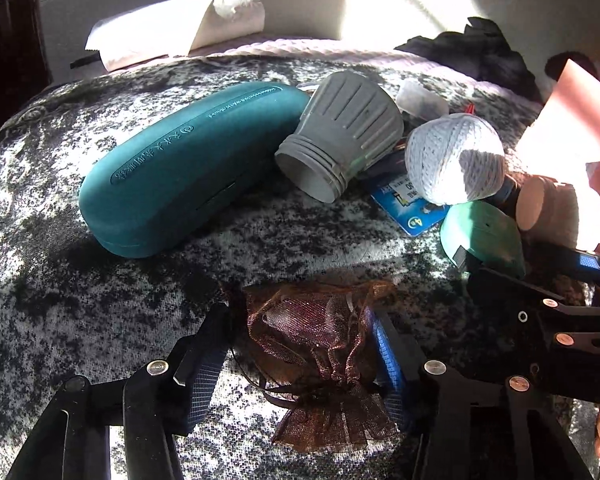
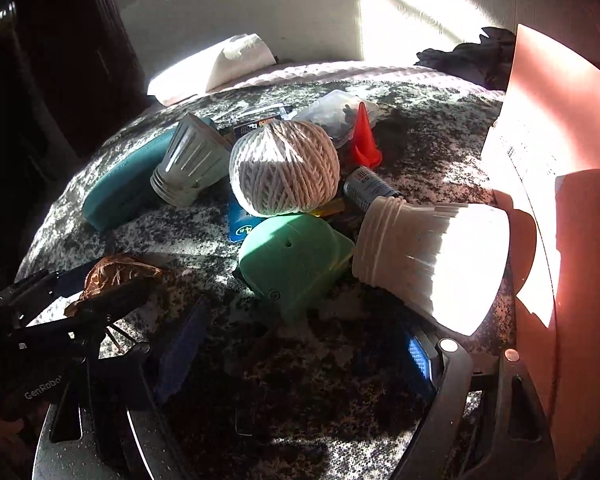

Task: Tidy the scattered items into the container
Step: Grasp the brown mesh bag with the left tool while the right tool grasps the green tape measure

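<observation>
My left gripper [image 1: 300, 344] is open, its fingers on either side of a brown mesh pouch [image 1: 320, 344] lying on the mottled cloth; the pouch also shows in the right wrist view [image 2: 116, 272]. My right gripper [image 2: 300, 344] is open and empty, just short of a green tape measure [image 2: 292, 264] and a white ribbed cup [image 2: 432, 260] on its side. Behind them lie a ball of white twine [image 2: 284, 168], a grey ribbed cup [image 1: 340, 132], a teal glasses case [image 1: 188, 164] and a blue card [image 1: 412, 208]. The pink container [image 2: 572, 184] stands at the right.
An orange cone [image 2: 364, 140], a small can [image 2: 370, 188] and a clear bag of dark bits [image 2: 336, 116] lie behind the twine. A paper roll [image 1: 172, 28] and dark cloth [image 1: 472, 52] sit at the back by the wall. The right gripper shows in the left wrist view [image 1: 540, 300].
</observation>
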Motion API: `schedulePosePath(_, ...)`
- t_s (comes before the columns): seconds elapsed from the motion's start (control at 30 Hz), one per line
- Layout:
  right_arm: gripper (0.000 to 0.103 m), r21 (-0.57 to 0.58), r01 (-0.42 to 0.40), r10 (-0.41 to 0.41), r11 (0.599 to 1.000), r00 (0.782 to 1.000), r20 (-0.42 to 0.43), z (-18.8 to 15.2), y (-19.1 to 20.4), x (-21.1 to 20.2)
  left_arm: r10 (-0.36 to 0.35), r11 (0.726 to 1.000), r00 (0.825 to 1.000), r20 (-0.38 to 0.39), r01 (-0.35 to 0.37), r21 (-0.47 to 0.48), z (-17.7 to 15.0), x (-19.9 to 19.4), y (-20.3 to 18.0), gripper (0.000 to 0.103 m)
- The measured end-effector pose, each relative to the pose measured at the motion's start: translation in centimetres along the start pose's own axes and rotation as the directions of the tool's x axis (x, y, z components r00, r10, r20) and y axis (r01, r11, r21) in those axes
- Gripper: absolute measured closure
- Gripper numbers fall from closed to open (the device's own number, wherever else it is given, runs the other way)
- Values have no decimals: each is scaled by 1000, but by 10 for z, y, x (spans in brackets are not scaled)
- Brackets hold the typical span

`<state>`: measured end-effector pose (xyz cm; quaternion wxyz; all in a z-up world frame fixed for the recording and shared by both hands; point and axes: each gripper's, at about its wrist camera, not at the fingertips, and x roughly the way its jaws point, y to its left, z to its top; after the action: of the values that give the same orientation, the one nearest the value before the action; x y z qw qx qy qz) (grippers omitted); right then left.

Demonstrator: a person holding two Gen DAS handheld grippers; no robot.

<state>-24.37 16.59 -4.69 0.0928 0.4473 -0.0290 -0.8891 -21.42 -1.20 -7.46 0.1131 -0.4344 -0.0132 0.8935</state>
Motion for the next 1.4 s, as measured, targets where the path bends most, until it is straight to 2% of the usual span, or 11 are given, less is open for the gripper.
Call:
schedulePosePath(0.1, 12, 21, 15, -15, 1000, 1000, 6, 8, -2, 10, 6, 1000, 1000, -1, -6, 12, 0, 1, -2, 45)
schedulePosePath(0.3, 5, -23, 44, -44, 999, 999, -1, 15, 9, 22, 0, 1000, 1000, 0, 0, 17, 2, 2, -3, 45)
schedulePosePath(0.37, 10, -31, 51, -51, 998, 999, 4, 16, 11, 23, -3, 1000, 1000, 2, 3, 16, 2, 3, -2, 45)
schedulePosePath(0.4, 33, -36, 47, -47, 998, 999, 10, 17, 11, 22, -4, 1000, 1000, 3, 4, 15, 2, 3, -2, 45)
schedulePosePath(0.5, 32, -39, 37, -37, 999, 999, 13, 17, 11, 21, 1, 1000, 1000, 8, -1, 14, 2, 3, -2, 48)
schedulePosePath(0.57, 33, -41, 34, -34, 999, 999, 14, 16, 11, 19, 6, 1000, 1000, 11, -6, 14, 2, 2, -1, 59)
schedulePosePath(0.77, 33, -60, 32, -31, 998, 999, 5, 6, 15, 9, 4, 1000, 1000, 3, -4, 19, 1, -6, 1, 73)
schedulePosePath(0.87, 33, -68, 23, -23, 997, 1000, -1, 0, 18, -1, 2, 1000, 1000, 9, -3, 11, -3, -17, 3, 77)
schedulePosePath(1.03, 33, -55, -32, 32, 998, 999, -6, -12, 27, -27, 10, 1000, 999, 46, -11, 22, -9, -49, 1, 77)
schedulePosePath(1.4, 33, -133, -139, 151, 981, 985, 87, -41, 72, -124, 53, 997, 989, 142, -59, 42, -25, -139, -8, 77)
